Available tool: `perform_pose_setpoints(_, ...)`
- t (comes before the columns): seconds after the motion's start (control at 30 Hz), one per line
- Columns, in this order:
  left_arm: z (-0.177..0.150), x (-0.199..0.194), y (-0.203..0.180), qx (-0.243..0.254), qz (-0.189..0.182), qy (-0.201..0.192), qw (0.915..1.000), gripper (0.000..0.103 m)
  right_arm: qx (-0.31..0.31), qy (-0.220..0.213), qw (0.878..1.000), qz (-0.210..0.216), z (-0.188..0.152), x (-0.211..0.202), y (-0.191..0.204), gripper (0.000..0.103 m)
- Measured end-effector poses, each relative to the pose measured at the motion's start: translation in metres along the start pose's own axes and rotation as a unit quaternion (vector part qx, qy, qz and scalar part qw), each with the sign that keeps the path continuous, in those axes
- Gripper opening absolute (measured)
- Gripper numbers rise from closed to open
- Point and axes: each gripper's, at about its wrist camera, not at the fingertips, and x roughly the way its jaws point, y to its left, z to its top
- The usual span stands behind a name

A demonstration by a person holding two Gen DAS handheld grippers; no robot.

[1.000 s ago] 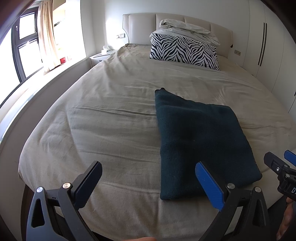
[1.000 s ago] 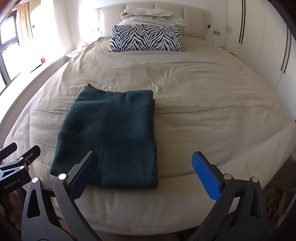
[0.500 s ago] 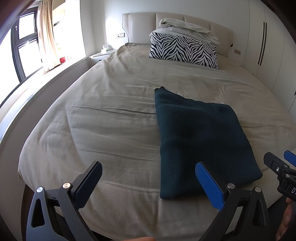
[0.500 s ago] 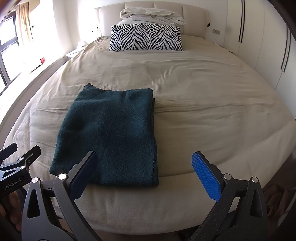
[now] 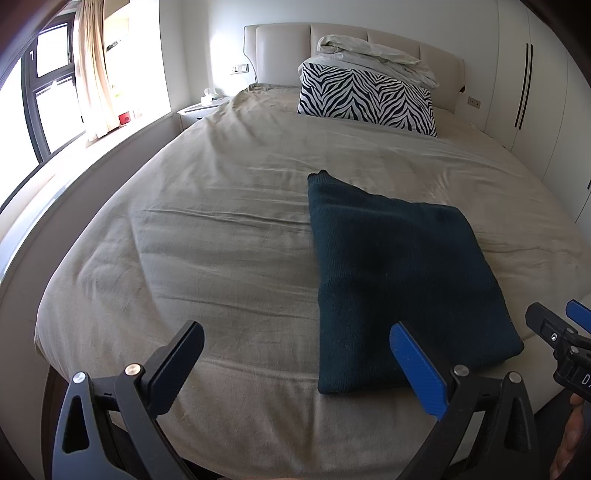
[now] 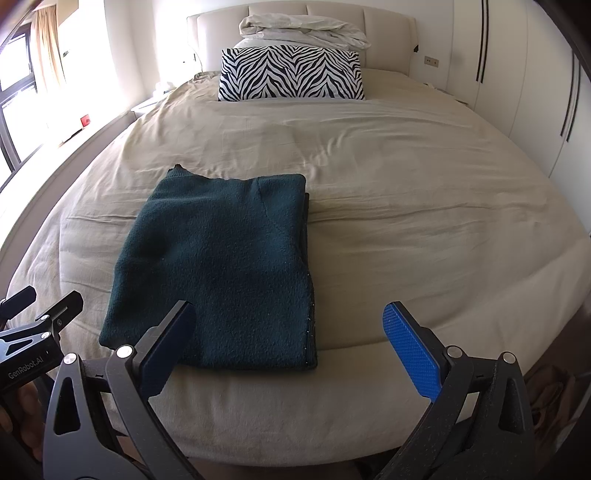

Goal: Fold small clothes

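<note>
A dark teal sweater (image 5: 399, 273) lies folded into a flat rectangle on the beige bed sheet (image 5: 221, 236) near the foot of the bed. It also shows in the right wrist view (image 6: 221, 273). My left gripper (image 5: 295, 358) is open and empty, held at the foot edge, left of the sweater's near end. My right gripper (image 6: 288, 339) is open and empty, at the sweater's near right corner. Neither touches the cloth. The right gripper shows at the edge of the left wrist view (image 5: 557, 332); the left gripper shows in the right wrist view (image 6: 37, 325).
A zebra-print pillow (image 6: 291, 74) and a bundled white duvet (image 6: 303, 31) sit by the headboard. A window and ledge (image 5: 48, 110) run along the left. White wardrobe doors (image 6: 517, 92) stand on the right. The bed's foot edge (image 6: 332, 424) is just under the grippers.
Both grippers stay open and nearly still. The view has drifted very slightly; the sweater has not moved.
</note>
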Motion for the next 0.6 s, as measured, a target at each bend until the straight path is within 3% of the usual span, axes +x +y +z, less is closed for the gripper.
perform_pose_setpoints(0.6,-0.0045,0.0043,0.0012,0.003,-0.004,0.008,1.0000,0.103,0.001,0.004,1.000,0.002,-0.0061,0.0009,0.0008,0.103)
